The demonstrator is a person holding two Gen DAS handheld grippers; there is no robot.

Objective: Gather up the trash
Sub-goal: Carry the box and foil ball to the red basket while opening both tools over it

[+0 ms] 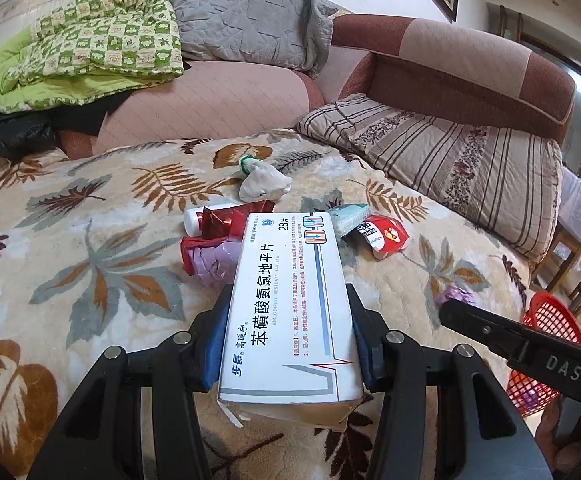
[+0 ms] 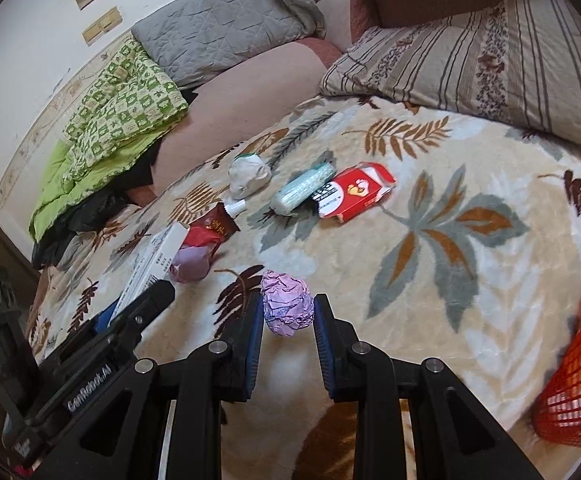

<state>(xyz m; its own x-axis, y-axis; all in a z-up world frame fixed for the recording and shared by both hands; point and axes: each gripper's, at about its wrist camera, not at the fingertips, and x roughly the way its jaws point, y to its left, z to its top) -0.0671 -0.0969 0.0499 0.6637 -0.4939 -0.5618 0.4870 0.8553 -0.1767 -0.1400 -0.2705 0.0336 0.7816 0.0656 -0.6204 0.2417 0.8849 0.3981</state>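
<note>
Above blanket (image 1: 90, 240) — left gripper (image 1: 290, 332), level

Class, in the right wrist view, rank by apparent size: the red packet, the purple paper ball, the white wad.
1. Red packet.
2. Purple paper ball, though it sits nearest the camera, so this is unsure.
3. White wad.

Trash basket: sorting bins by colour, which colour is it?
Red mesh basket, clearest in right wrist view.
</note>
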